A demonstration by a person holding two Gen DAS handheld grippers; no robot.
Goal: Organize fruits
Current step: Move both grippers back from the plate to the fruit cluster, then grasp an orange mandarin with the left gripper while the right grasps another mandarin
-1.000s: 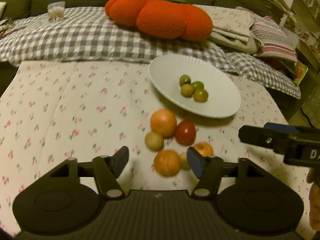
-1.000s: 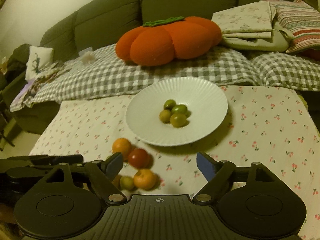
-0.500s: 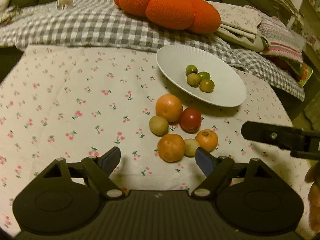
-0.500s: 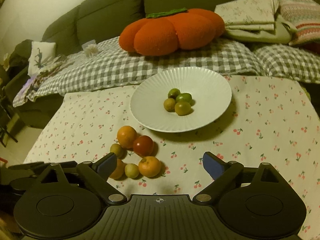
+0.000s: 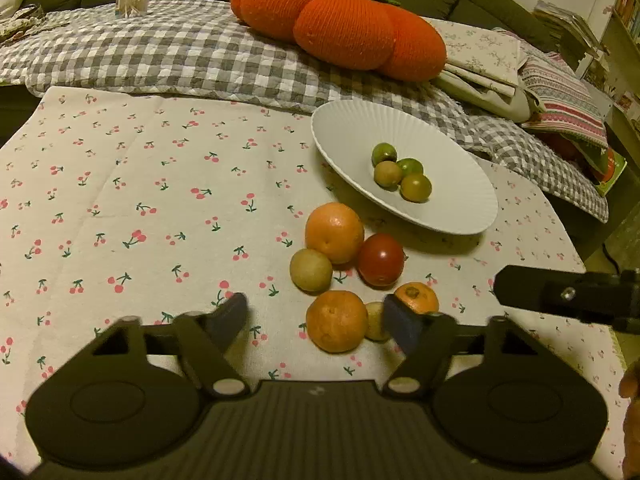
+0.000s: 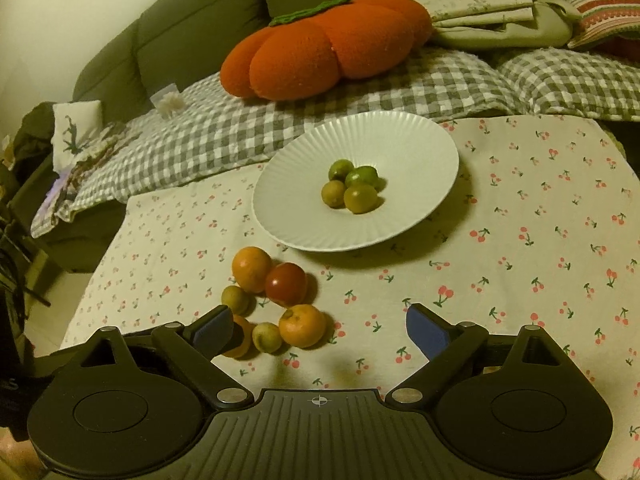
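Six fruits lie loose in a cluster on the counter, just at 7 o'clock of the white plate: a large orange touching a red tomato, a pale yellow-green fruit beside them, and nearer the camera a second orange, a small pale fruit and a small tangerine. The plate already holds four small green-to-olive fruits bunched at its middle — nothing else is in it.

The step in hand looks like choosing the next fruit to carry over; no pick has begun. The left gripper hangs low over the near edge of the cluster, jaws spread wide and empty, the second orange sitting between them in the view. The right gripper is also wide open and holds nothing; the cluster lies toward its 10 o'clock, the tangerine closest to its line.

Next move, as I judge it: lower one gripper around a single fruit without nudging its neighbours — they touch, and round fruit will roll.
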